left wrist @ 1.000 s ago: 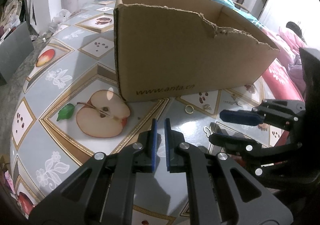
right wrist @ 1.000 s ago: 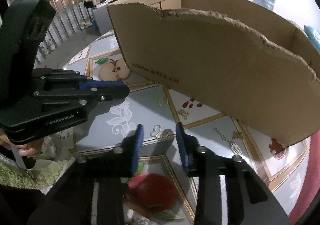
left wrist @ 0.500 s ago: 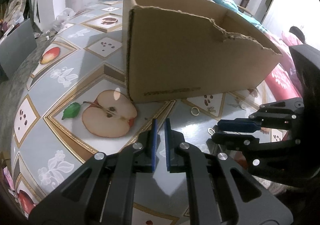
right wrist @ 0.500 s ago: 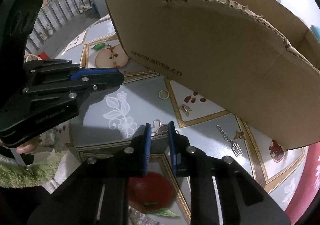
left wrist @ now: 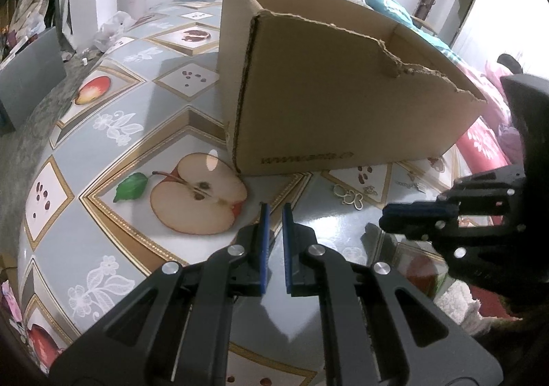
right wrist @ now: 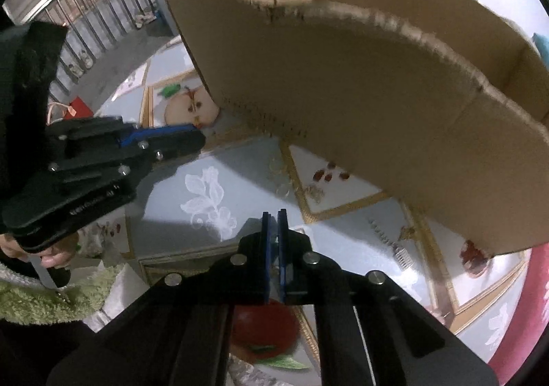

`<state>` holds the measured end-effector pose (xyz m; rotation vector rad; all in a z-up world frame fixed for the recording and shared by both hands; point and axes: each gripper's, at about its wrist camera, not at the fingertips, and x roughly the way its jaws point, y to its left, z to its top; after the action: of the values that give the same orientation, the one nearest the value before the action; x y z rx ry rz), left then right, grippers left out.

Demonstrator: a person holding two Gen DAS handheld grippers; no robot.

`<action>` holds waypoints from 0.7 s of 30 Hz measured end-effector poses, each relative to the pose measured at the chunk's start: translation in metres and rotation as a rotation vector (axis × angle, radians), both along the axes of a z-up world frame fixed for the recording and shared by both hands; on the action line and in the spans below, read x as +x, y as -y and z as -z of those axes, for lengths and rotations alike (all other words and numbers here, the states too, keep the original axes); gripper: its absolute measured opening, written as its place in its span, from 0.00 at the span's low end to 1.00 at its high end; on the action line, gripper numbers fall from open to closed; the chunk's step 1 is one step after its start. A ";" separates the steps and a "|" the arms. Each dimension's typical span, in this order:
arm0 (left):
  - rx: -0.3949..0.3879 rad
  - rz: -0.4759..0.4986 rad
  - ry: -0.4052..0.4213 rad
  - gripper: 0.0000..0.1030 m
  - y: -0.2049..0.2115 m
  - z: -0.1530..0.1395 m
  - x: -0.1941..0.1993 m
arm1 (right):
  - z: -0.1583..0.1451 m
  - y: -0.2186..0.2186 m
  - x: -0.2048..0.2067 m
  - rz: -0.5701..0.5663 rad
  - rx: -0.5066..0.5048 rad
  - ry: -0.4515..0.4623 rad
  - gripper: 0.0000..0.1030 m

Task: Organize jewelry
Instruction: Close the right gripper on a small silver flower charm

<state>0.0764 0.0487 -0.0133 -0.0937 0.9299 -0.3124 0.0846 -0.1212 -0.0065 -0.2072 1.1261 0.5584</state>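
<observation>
A gold butterfly charm (left wrist: pixel 353 199) and a small ring (left wrist: pixel 339 190) lie on the fruit-print tablecloth (left wrist: pixel 103 248), just in front of the torn cardboard box (left wrist: pixel 343 94). My right gripper (right wrist: pixel 273 214) points down at the table with its jaws closing, the blue pads almost touching. I see nothing between them. In the blurred right wrist view the charm (right wrist: pixel 283 188) lies just beyond the tips. A thin chain with a pendant (right wrist: pixel 387 238) lies to the right, near the box (right wrist: pixel 377 94). My left gripper (left wrist: pixel 276 206) hangs shut and empty beside the printed apple half.
The box fills the far half of the table. Small sparkly pieces (right wrist: pixel 314 192) lie by the printed seeds. A hand in a fuzzy green sleeve (right wrist: pixel 51 259) holds the left gripper (right wrist: pixel 199 139). Pink bedding (left wrist: pixel 480 142) lies past the table's right edge.
The right gripper's jaws have come together from wide apart. The butterfly charm that lay between its tips now lies just ahead of them. The left gripper stays shut and in place.
</observation>
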 end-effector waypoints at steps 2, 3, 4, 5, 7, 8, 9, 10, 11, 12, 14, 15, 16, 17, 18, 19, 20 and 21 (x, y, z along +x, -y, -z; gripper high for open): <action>-0.003 -0.002 0.000 0.06 0.000 0.000 0.000 | -0.001 -0.001 0.006 0.011 0.000 0.012 0.21; -0.004 -0.003 0.000 0.06 0.000 0.000 0.000 | -0.002 -0.002 0.008 0.014 0.007 0.014 0.22; -0.005 -0.003 0.001 0.06 0.000 0.000 0.000 | -0.002 -0.003 0.010 0.015 0.012 0.014 0.22; -0.004 -0.002 0.001 0.06 0.000 0.000 0.000 | -0.002 -0.004 0.011 0.016 0.014 0.015 0.22; -0.006 -0.005 -0.001 0.06 0.000 0.000 0.000 | 0.001 -0.008 0.013 0.016 0.020 0.007 0.22; -0.008 -0.006 -0.002 0.06 0.000 0.000 0.001 | 0.003 -0.010 0.013 0.020 0.018 0.003 0.22; -0.008 -0.006 -0.001 0.06 -0.001 0.000 0.000 | 0.005 -0.011 0.014 0.025 0.015 -0.001 0.23; -0.008 -0.008 -0.001 0.06 -0.001 -0.001 0.000 | 0.007 -0.012 0.015 0.032 0.010 -0.001 0.23; -0.008 -0.009 -0.001 0.06 -0.001 -0.001 0.000 | 0.008 -0.013 0.016 0.037 0.005 0.004 0.23; -0.009 -0.010 -0.001 0.06 -0.001 -0.001 0.000 | 0.009 -0.014 0.016 0.041 -0.001 0.010 0.23; -0.009 -0.011 -0.002 0.06 -0.002 0.000 0.000 | 0.010 -0.014 0.018 0.046 -0.004 0.020 0.22; -0.011 -0.012 -0.003 0.06 -0.002 0.000 0.001 | 0.011 -0.014 0.019 0.047 -0.004 0.021 0.22; -0.011 -0.013 -0.003 0.06 -0.002 0.000 0.001 | 0.012 -0.015 0.020 0.047 -0.007 0.025 0.22; -0.012 -0.013 -0.003 0.06 -0.002 0.000 0.001 | 0.013 -0.018 0.020 0.044 -0.009 0.031 0.23; -0.012 -0.013 -0.004 0.06 -0.003 0.001 0.001 | 0.013 -0.020 0.021 0.038 -0.016 0.040 0.22; -0.013 -0.013 -0.004 0.06 -0.003 0.001 0.001 | 0.014 -0.022 0.021 0.034 -0.023 0.048 0.22; -0.012 -0.014 -0.004 0.06 -0.003 0.001 0.001 | 0.014 -0.024 0.021 0.029 -0.033 0.057 0.22; -0.012 -0.014 -0.005 0.06 -0.003 0.002 0.001 | 0.014 -0.026 0.020 0.024 -0.040 0.061 0.22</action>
<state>0.0775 0.0516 -0.0149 -0.1121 0.9316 -0.3050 0.1050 -0.0952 -0.0207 -0.2435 1.0797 0.5060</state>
